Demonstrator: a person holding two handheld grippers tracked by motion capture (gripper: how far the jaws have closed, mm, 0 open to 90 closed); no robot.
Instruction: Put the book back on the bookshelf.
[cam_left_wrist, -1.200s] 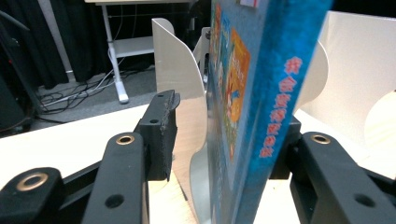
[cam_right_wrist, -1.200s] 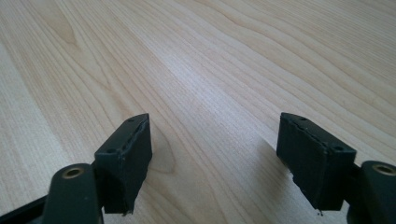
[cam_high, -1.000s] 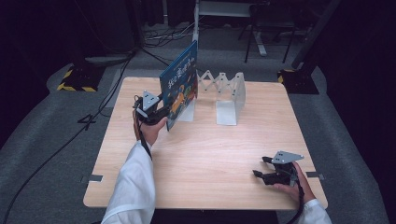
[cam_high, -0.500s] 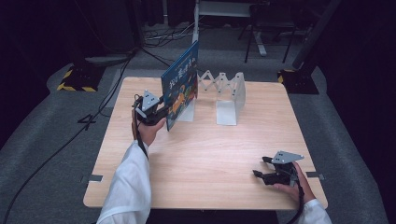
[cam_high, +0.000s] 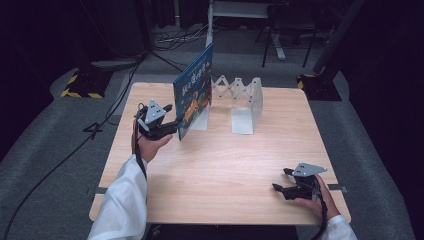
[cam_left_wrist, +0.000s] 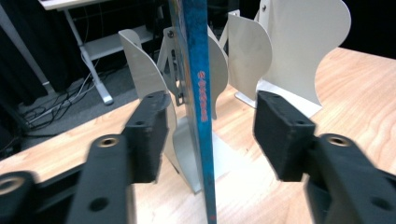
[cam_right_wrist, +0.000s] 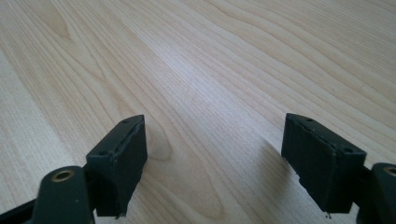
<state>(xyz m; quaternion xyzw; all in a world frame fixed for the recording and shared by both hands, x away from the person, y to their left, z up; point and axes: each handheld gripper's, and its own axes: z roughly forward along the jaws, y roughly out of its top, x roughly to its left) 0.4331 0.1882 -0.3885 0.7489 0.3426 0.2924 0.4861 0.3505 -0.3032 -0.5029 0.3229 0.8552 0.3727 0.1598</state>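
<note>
A blue book (cam_left_wrist: 200, 93) is standing at the worktop's (cam_high: 225, 165) eleven o'clock, seemingly resting against the white rack (cam_high: 235, 102), between the left gripper's (cam_high: 172, 127) released jaws; the right gripper (cam_high: 280, 189) is idling, jaws spread, at five o'clock.

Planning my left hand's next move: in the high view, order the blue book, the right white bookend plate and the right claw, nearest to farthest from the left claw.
1. Blue book: right at the left claw, its spine between the open jaws.
2. Right white bookend plate: farther right, at the rack's far end.
3. Right claw: farthest, near the table's front right corner.
</note>
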